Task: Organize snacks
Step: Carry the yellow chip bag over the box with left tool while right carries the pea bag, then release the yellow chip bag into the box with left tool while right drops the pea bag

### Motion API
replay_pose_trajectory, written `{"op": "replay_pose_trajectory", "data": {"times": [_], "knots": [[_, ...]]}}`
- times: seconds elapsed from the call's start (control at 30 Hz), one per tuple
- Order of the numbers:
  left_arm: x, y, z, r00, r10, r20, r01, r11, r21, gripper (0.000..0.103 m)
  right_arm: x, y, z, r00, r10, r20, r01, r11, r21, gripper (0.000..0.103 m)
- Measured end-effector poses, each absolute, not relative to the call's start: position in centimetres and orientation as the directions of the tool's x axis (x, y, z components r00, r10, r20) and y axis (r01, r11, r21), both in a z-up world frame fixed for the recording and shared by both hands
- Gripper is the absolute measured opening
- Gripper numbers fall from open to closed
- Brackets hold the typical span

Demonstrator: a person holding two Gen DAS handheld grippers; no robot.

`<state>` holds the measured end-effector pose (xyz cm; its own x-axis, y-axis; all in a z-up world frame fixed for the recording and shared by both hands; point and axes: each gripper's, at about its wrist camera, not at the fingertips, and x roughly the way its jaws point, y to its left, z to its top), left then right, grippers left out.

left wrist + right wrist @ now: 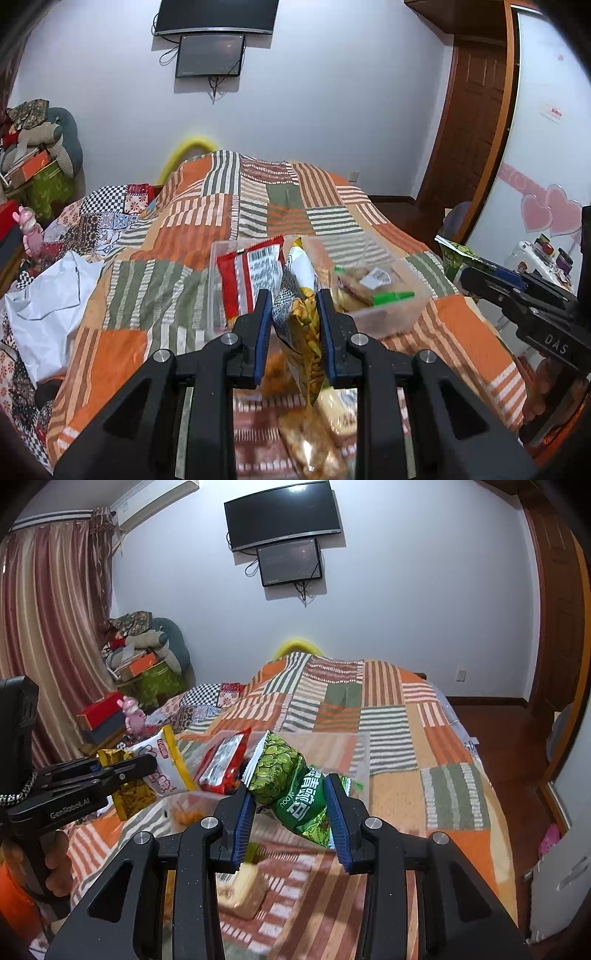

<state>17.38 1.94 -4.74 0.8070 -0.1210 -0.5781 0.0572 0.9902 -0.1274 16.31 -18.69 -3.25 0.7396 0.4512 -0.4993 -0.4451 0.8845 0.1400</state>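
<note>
**A:** Bedroom scene: patchwork bed cover [207,221] in orange, green and white stripes, white wall behind with a TV [282,515] and a smaller screen [290,562] below it. Striped curtain [44,627] at the left in the right wrist view, wooden door [476,122] at the right in the left wrist view.

**B:** Container?

**A:** Clear plastic bin [391,314] on the bed. Red-and-white snack packet [251,277] stands in its left part; biscuit-type packs with a green label [393,296] lie in its right part.

**B:** Left side?

**A:** Left gripper [294,302], fingers clamped on a yellow snack bag [306,332] with white upper half. Bag hangs off the bed, in front of the bin. In the right wrist view the same bag [166,768] shows at the left.

**B:** Right side?

**A:** Right gripper [291,794], fingers pressed on a green snack bag [291,786], printed with beans. Bag lies tilted across the fingers, crimped end up-left, held above the bed and near the bin. In the left wrist view that gripper [480,269] is at the right edge, green bag tip [456,254] poking out.

**B:** Anything loose?

**A:** Pale wrapped snack [243,890] on the bed below the right gripper. More packets below the left gripper, an orange blurred one [275,373] and a clear bag of golden pieces [314,446]. Hand [55,864] on the left gripper's handle is partly visible.
</note>
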Motion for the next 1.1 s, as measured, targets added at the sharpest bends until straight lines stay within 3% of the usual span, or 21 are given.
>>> {"op": "replay_pose_trajectory", "data": {"times": [0.47,1.1], "knots": [[23.2,1.0,-5.1,0.786,-0.13,-0.605,0.047,0.988,-0.15,0.024,20.0,-18.1,-2.7,0.751,0.433,-0.499,-0.433,0.893,0.123,0.034],[30.0,-1.0,-7.9,0.735,-0.083,-0.673,0.01,0.994,-0.111,0.024,25.4,-16.2,-4.9,0.701,0.416,-0.579,-0.439,0.892,0.109,0.034]]}}
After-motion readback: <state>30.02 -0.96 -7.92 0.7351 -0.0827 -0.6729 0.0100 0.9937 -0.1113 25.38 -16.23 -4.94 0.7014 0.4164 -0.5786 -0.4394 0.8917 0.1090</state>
